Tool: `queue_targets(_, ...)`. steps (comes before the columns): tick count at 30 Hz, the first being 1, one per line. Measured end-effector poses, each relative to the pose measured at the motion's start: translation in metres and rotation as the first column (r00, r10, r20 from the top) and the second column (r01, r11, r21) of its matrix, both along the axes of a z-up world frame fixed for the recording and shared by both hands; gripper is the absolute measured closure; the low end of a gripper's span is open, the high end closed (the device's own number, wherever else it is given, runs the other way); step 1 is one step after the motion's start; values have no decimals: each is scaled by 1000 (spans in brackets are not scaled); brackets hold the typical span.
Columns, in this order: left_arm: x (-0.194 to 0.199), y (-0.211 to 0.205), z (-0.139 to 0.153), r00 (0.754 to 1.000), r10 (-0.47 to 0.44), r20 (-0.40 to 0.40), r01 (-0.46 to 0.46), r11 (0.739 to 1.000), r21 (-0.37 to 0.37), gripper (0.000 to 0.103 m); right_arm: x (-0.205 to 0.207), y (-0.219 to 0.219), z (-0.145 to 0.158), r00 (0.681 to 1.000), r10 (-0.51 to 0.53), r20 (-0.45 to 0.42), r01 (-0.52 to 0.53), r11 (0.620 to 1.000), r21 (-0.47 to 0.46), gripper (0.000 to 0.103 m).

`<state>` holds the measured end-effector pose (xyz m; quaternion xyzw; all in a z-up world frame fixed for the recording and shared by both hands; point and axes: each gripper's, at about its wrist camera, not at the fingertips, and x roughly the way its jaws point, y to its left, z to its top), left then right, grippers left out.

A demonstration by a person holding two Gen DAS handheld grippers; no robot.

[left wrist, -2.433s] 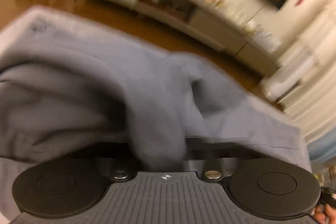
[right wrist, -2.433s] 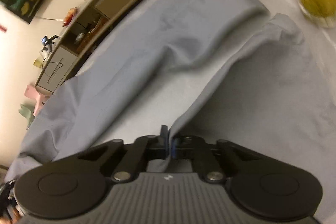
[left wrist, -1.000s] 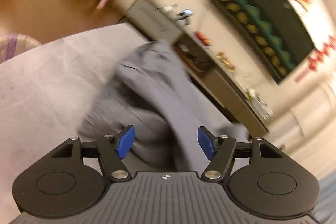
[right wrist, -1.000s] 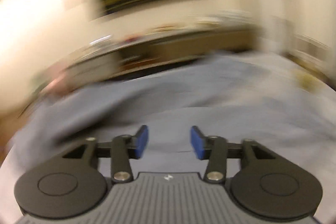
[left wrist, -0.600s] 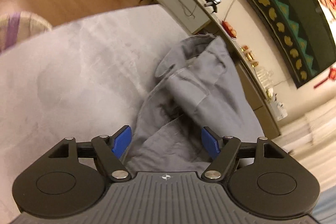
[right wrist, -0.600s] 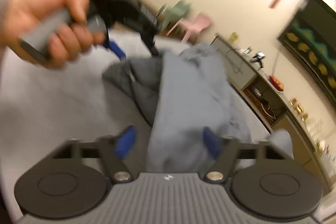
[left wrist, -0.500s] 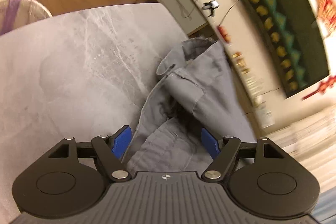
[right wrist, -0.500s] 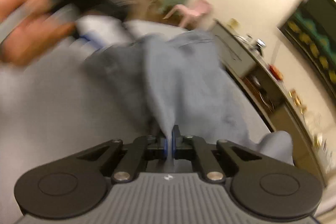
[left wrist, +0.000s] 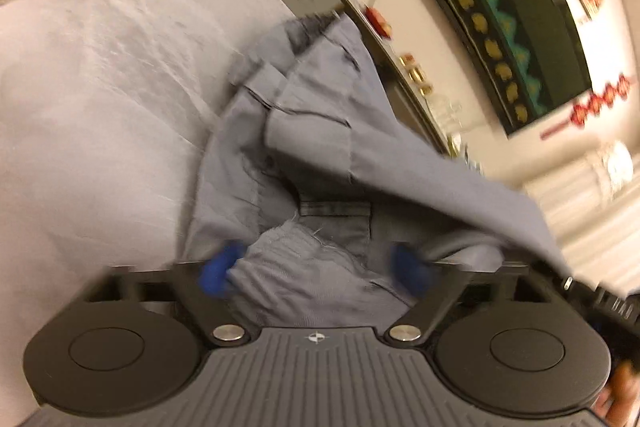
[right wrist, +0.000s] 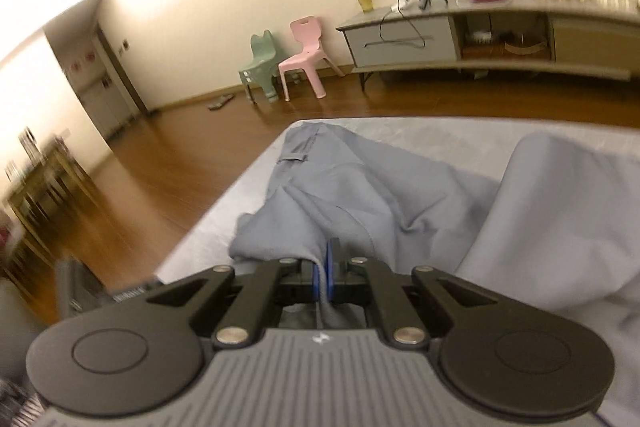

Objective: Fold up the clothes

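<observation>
Right tool (right wrist: 327, 273) pinches the grey trousers (right wrist: 360, 187) on the counter (right wrist: 440, 139); left tool (left wrist: 316, 269), spread wide, straddles the waistband, needing a grip.

Bare grey tabletop (left wrist: 100, 99) lies free to the left of the crumpled trousers (left wrist: 320, 131). A raised fold of the trousers blocks the right side, w/ fabric bunched between the left gripper (left wrist: 316, 267) pads. Beyond the table edge: open wood floor (right wrist: 168, 163), chairs (right wrist: 288, 59) well apart.
</observation>
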<state>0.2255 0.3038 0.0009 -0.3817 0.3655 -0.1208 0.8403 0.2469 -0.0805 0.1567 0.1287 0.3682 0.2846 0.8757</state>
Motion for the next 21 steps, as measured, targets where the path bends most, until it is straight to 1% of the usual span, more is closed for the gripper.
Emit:
queue_targets(1, 4, -6, -1, 1000, -14, 5, 14, 1000, 22, 62, 2, 0, -2, 1000, -3, -19, 4, 1000, 29, 99)
queue_targets(2, 6, -7, 1, 1000, -14, 16, 13, 999, 42, 73, 3, -1, -5, 999, -7, -39, 9, 998, 58, 99)
queue_targets(5, 9, 5, 16, 996, 36, 79, -44, 995, 93, 84, 11, -13, -11, 995, -21, -95, 34, 990, 136, 99)
queue_targets(6, 9, 9, 21, 994, 52, 100, -63, 992, 109, 85, 12, -18, -14, 994, -25, -109, 42, 987, 157, 99)
queue_targets(8, 11, 17, 31, 986, 83, 143, -103, 985, 140, 86, 13, -28, -20, 990, -28, -141, 57, 977, 207, 99)
queue_targets(11, 13, 29, 45, 970, 125, 209, -164, 970, 182, 86, 9, -36, -25, 988, 8, -156, 41, 949, 312, 99)
queue_targets(13, 14, 37, 55, 955, 151, 254, -206, 956, 207, 82, 2, -28, -22, 994, 38, -104, -4, 952, 307, 98)
queue_targets(15, 16, 45, 65, 938, 174, 299, -248, 941, 231, 71, 1, -12, -24, 995, 67, -73, -50, 974, 222, 98)
queue_targets(16, 16, 49, 70, 929, 185, 321, -269, 932, 241, 69, 0, -3, -25, 995, 84, -62, -72, 981, 180, 97)
queue_targets(17, 21, 56, 62, 940, 222, 260, -284, 931, 231, 69, 1, 4, -30, 991, 109, -72, -98, 985, 145, 96)
queue_targets(18, 24, 67, 48, 950, 269, 162, -298, 934, 197, 70, 2, 12, -35, 988, 133, -82, -123, 986, 111, 95)
queue_targets(19, 19, 75, 43, 945, 299, 135, -319, 934, 162, 70, 1, 20, -40, 984, 155, -84, -147, 985, 88, 93)
queue_targets(20, 14, 84, 37, 939, 327, 107, -340, 932, 126, 67, 0, 27, -44, 980, 176, -87, -171, 983, 68, 90)
queue_targets(21, 8, 89, 36, 932, 349, 97, -359, 927, 107, 62, -1, 32, -47, 976, 197, -93, -191, 979, 69, 88)
